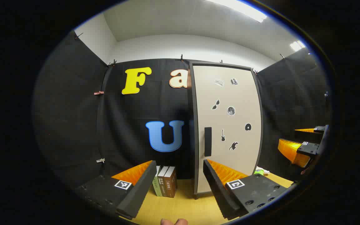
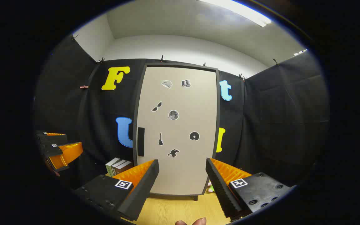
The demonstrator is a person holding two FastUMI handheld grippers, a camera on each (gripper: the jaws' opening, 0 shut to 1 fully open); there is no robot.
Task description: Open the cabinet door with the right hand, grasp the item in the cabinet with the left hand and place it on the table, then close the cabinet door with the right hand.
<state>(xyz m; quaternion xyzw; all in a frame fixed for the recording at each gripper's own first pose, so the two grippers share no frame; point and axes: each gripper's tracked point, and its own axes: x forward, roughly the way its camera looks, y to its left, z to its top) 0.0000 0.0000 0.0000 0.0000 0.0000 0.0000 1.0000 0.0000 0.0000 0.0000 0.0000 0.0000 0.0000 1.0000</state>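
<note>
A tall cabinet with a beige door point(image 1: 227, 125) point(image 2: 177, 125) stands shut at the back of the wooden table point(image 1: 183, 209) point(image 2: 173, 212). A dark vertical handle point(image 1: 207, 141) point(image 2: 141, 141) sits on the door's left edge, and small stickers dot the panel. My left gripper point(image 1: 180, 187) hangs open over the table, facing the cabinet's left edge. My right gripper point(image 2: 182, 184) is open too, straight in front of the door and short of it. Each gripper also appears at the edge of the other's view, the right gripper point(image 1: 305, 147) and the left gripper point(image 2: 58, 150). The cabinet's contents are hidden.
Three books point(image 1: 165, 184) point(image 2: 117, 167) stand upright against the wall cloth left of the cabinet. A small green and white object point(image 1: 260, 171) lies on the table by the cabinet's right side. Fingertips point(image 1: 173, 222) point(image 2: 191, 222) peek in at the bottom of each view.
</note>
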